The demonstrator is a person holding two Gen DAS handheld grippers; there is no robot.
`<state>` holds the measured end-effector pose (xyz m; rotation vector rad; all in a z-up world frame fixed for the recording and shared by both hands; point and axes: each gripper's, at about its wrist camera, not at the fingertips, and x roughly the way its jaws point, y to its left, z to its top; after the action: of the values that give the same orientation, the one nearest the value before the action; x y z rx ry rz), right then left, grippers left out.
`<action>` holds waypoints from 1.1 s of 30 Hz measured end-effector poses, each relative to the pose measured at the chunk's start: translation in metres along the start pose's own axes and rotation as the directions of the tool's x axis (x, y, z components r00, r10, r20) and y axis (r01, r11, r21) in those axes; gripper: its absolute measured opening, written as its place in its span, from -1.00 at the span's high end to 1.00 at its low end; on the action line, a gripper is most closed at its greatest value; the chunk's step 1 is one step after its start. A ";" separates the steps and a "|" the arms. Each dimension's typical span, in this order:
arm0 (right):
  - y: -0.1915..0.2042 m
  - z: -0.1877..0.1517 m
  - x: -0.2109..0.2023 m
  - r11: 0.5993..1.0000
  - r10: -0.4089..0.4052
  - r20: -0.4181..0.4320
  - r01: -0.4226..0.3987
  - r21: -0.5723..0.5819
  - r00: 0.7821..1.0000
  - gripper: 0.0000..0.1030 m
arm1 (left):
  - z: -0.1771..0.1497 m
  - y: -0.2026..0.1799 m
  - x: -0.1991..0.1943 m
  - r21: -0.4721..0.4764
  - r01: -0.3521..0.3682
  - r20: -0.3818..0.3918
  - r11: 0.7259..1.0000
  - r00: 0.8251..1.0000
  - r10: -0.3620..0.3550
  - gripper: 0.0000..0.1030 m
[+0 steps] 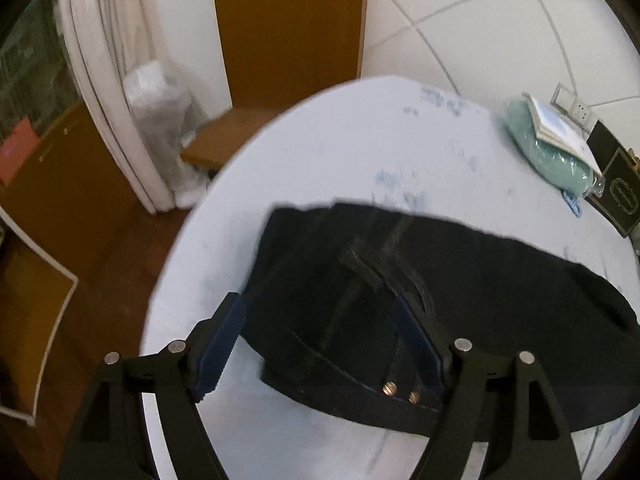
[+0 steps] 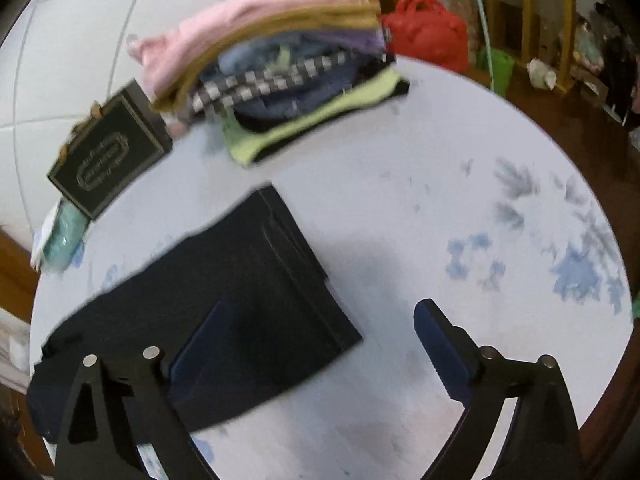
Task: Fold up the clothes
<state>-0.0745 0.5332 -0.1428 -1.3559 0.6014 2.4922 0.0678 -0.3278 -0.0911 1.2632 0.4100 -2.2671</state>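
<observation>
Dark jeans lie folded on the round worktop, both grippers released above them.

The left gripper (image 1: 320, 320) hangs spread wide over the dark jeans (image 1: 420, 280) at lower centre; the right gripper (image 2: 320, 328) is likewise spread, one finger over the jeans' lower left. A pile of folded clothes (image 2: 280, 68) sits at upper centre on the worktop (image 2: 440, 200).

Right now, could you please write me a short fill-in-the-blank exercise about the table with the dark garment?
1. The dark jeans lie on a round table covered by a pale cloth with ____ floral prints.
2. The top garment on the stack of folded clothes is ____.
3. Both the left tongs and the right tongs are ____, gripping nothing.
4. Behind the stack sits a ____ handbag.

Missing words: blue; pink; open; red
</observation>
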 end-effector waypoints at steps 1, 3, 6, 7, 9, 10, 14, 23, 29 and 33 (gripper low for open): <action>0.002 -0.001 0.004 1.000 -0.005 -0.006 0.005 -0.025 1.000 -0.84 | -0.006 -0.004 0.001 0.008 -0.007 -0.009 1.000 1.000 0.007 -0.51; 0.009 0.002 0.009 0.997 -0.006 -0.011 0.005 -0.071 1.000 -0.73 | -0.010 -0.013 0.011 0.035 -0.041 -0.030 0.999 0.999 0.042 -0.51; 0.030 0.016 0.018 0.984 -0.026 -0.003 0.025 -0.178 1.000 -0.40 | -0.010 -0.020 0.023 0.032 -0.043 -0.043 0.999 0.998 0.045 -0.51; 0.035 0.021 0.022 0.978 -0.030 -0.004 0.028 -0.205 1.000 -0.40 | -0.009 -0.022 0.026 0.022 -0.037 -0.044 0.999 0.998 0.038 -0.51; 0.043 0.029 0.031 0.971 -0.031 -0.010 0.028 -0.239 0.999 -0.40 | -0.006 -0.027 0.031 0.015 -0.017 -0.041 1.000 0.999 0.017 -0.51; 0.047 0.034 0.036 0.965 -0.034 -0.015 0.028 -0.259 0.999 -0.40 | -0.006 -0.029 0.034 0.017 -0.012 -0.043 1.000 0.999 0.013 -0.51; 0.061 0.049 0.062 0.942 -0.064 -0.034 0.050 -0.331 0.997 -0.42 | -0.008 -0.032 0.061 0.016 -0.064 -0.108 0.998 0.992 0.065 -0.51; 0.086 0.055 0.057 0.851 -0.158 0.043 0.158 -0.500 0.986 0.81 | -0.012 -0.034 0.077 -0.021 -0.092 -0.134 0.996 0.987 0.089 -0.53; 0.068 0.090 0.038 0.922 -0.026 0.052 0.044 -0.385 0.998 0.76 | -0.007 -0.037 0.078 -0.046 -0.125 -0.151 0.991 0.982 0.117 -0.54; 0.063 0.088 0.040 0.929 0.013 0.027 -0.002 -0.371 1.000 -0.08 | -0.002 -0.046 0.052 -0.027 -0.106 -0.081 0.994 0.991 0.104 -0.54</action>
<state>-0.1862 0.5181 -0.1186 -1.4349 0.1268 2.7238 0.0204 -0.3032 -0.1356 1.3313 0.3962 -2.1206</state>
